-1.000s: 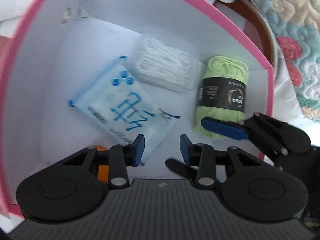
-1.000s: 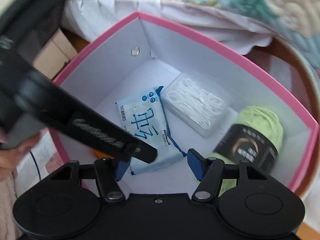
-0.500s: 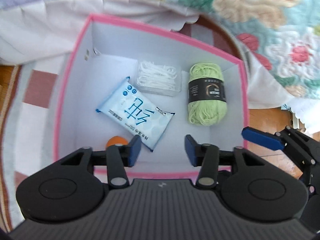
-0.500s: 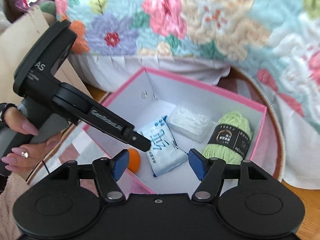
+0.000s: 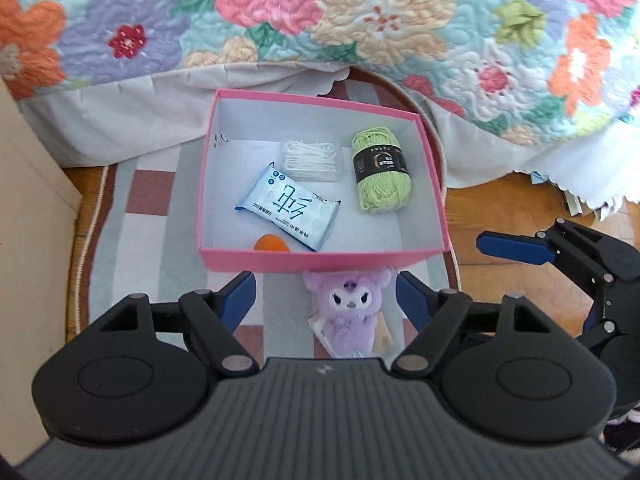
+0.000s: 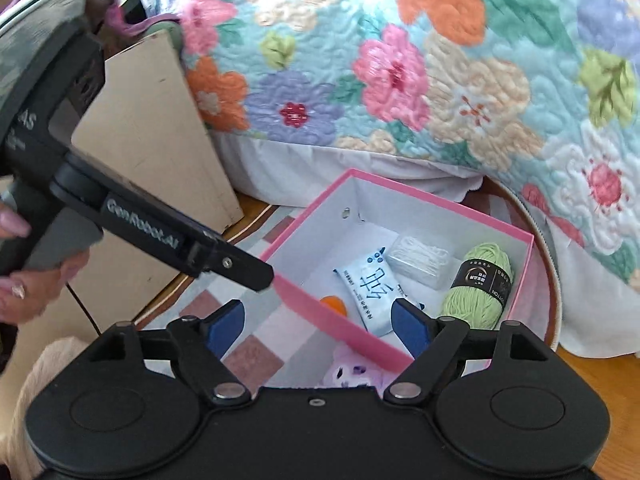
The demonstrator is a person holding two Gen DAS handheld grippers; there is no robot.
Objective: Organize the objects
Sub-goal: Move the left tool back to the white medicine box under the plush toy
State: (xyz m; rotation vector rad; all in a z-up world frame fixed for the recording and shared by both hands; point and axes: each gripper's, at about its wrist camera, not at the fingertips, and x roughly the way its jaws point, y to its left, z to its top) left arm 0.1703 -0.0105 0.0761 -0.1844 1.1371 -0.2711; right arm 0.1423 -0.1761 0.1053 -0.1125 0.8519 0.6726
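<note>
A pink box (image 5: pixel 320 259) (image 6: pixel 516 232) with a white inside stands on a checked rug. In it lie a blue-and-white tissue pack (image 5: pixel 287 208) (image 6: pixel 370 286), a clear case of white cotton swabs (image 5: pixel 314 159) (image 6: pixel 420 258), a green yarn ball (image 5: pixel 380 170) (image 6: pixel 478 284) and a small orange ball (image 5: pixel 270 243) (image 6: pixel 334 304). A purple plush toy (image 5: pixel 350 312) (image 6: pixel 356 372) lies on the rug just in front of the box. My left gripper (image 5: pixel 326 298) hangs above the plush, jaws opening, nothing between them. My right gripper (image 6: pixel 318 324) hovers above the box's near corner, jaws opening, empty.
A flowered quilt (image 5: pixel 320 20) with a white skirt hangs behind the box. A beige cabinet side (image 6: pixel 160 128) stands at the left. Wooden floor (image 5: pixel 512 196) shows to the right of the rug. A person's hand (image 6: pixel 16 280) grips the left tool.
Both grippers have risen out of the box and pulled back, so the whole box and the purple plush now show. Both pairs of jaws stand wider than before.
</note>
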